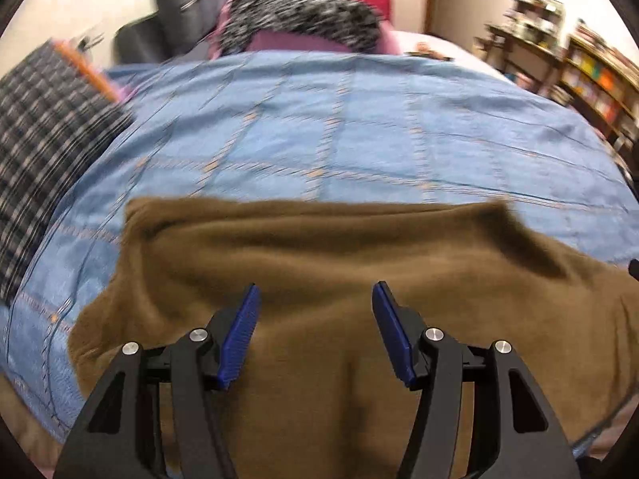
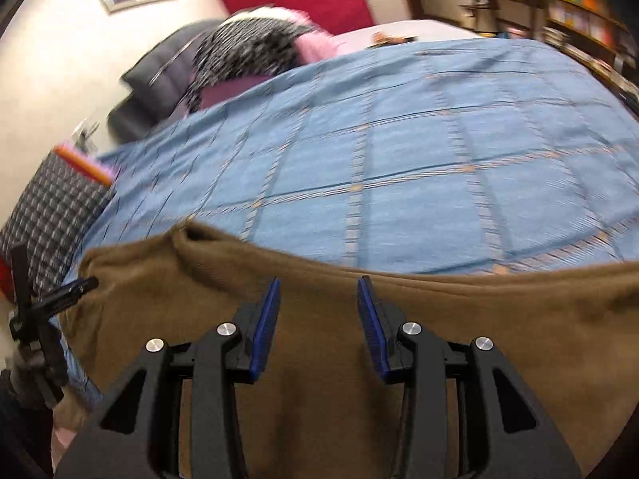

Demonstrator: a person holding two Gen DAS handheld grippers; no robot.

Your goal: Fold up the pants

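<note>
The brown pants (image 1: 319,263) lay spread on the blue checked bedspread (image 1: 359,127) of a bed, at the near edge, filling the lower half of both wrist views. Their long axis ran from 9 o'clock to 3 o'clock across each view, with a folded or hemmed edge facing 12 o'clock; which end was the waist could not be told through the blur.

The left hand-held gripper (image 1: 315,299) hovered over the cloth with its blue pads apart and nothing between them. The right hand-held gripper (image 2: 318,291) likewise stood with its jaws apart above the pants, clamped on nothing.

At 9 o'clock a dark plaid cloth (image 1: 44,119) lay beside the bedspread. At 12 o'clock sat a black-and-white speckled pillow (image 1: 299,20), at 2 o'clock bookshelves (image 1: 591,76). No writing or label could be read anywhere.
</note>
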